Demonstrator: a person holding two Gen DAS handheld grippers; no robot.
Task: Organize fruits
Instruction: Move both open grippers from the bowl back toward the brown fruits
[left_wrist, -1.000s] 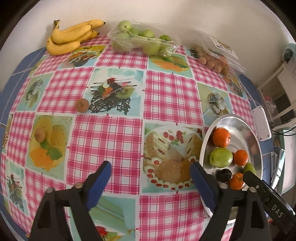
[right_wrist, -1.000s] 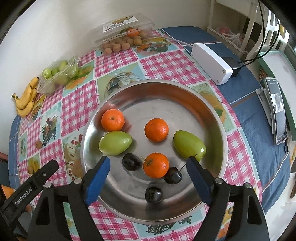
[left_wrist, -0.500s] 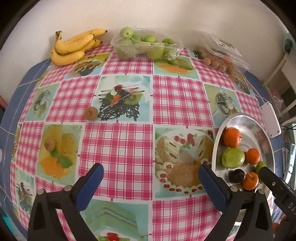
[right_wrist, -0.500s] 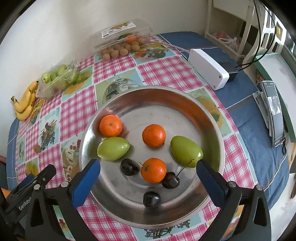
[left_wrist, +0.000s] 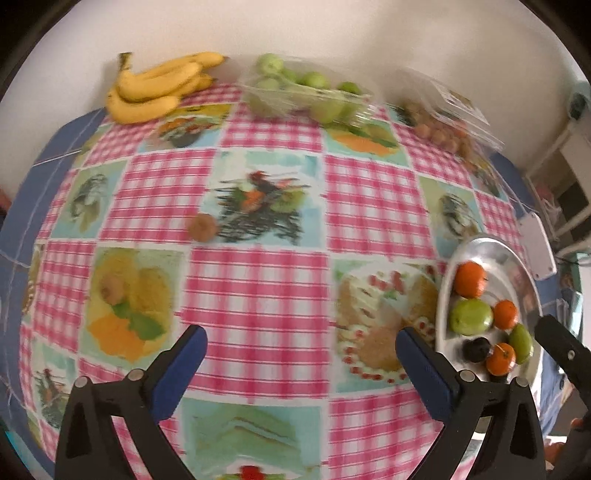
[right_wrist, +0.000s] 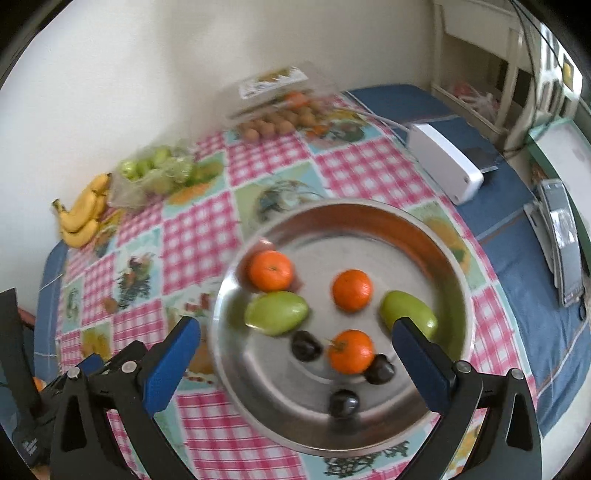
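Steel round bowl holds glossy oranges.

Soft, even daylight lit both views, with faint shadows. Motion blur smeared the checked tablecloth and the fruit along the table's far edge. The steel bowl carried dull reflections. Fisheye distortion bent the table's edges, and the corners went black.

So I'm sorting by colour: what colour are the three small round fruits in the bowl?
Very dark, near black; clearest in the right wrist view.
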